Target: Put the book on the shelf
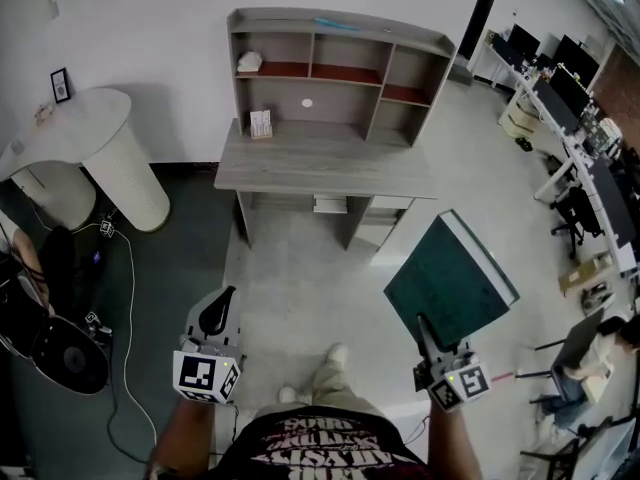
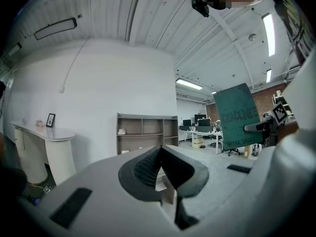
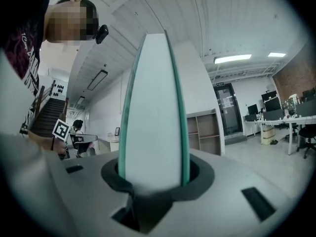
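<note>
A thick dark-green book [image 1: 450, 283] with white page edges stands up from my right gripper [image 1: 425, 333], which is shut on its lower edge. In the right gripper view the book's pages [image 3: 153, 112] fill the gap between the jaws of my right gripper [image 3: 153, 181]. The grey shelf unit [image 1: 335, 68] sits on a grey desk [image 1: 325, 163] ahead, some way off across the floor. My left gripper [image 1: 222, 303] is held level at the lower left, shut with nothing in it. The left gripper view shows my left gripper [image 2: 160, 152] with its pads together, the shelf [image 2: 147, 132] beyond it, and the book [image 2: 238, 115] at the right.
A small white card [image 1: 260, 123] stands on the desk and a pale object [image 1: 250, 61] lies in the shelf's upper left compartment. A white round counter [image 1: 100, 143] stands at the left, with black cables and gear [image 1: 70, 353] below it. Office desks with monitors [image 1: 580, 138] line the right.
</note>
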Motion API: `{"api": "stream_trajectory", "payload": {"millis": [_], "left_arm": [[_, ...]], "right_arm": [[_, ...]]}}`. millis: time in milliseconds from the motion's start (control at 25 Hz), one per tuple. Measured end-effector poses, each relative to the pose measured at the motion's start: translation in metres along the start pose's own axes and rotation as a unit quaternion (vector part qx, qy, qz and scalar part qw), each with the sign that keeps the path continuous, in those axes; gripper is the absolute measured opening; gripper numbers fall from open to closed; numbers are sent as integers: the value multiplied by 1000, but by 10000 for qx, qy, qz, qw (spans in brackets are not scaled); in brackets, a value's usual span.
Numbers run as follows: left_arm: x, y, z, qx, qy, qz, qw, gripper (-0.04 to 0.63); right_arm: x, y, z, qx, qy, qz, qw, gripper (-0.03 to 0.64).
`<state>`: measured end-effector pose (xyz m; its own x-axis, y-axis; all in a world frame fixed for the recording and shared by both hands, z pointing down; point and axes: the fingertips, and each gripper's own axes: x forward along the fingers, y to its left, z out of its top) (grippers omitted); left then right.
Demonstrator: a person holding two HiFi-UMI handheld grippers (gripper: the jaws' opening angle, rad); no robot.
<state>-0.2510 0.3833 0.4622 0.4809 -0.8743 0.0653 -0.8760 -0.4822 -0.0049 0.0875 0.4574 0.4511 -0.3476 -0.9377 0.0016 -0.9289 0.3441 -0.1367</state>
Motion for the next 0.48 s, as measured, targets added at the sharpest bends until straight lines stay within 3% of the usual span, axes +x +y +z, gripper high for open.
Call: {"api": "stream_trajectory", "payload": {"millis": [480], "left_arm": [[88, -13, -15, 82, 242, 1, 9997, 5]], "right_arm": [[64, -66, -7, 184, 45, 301, 9994, 166]]}}
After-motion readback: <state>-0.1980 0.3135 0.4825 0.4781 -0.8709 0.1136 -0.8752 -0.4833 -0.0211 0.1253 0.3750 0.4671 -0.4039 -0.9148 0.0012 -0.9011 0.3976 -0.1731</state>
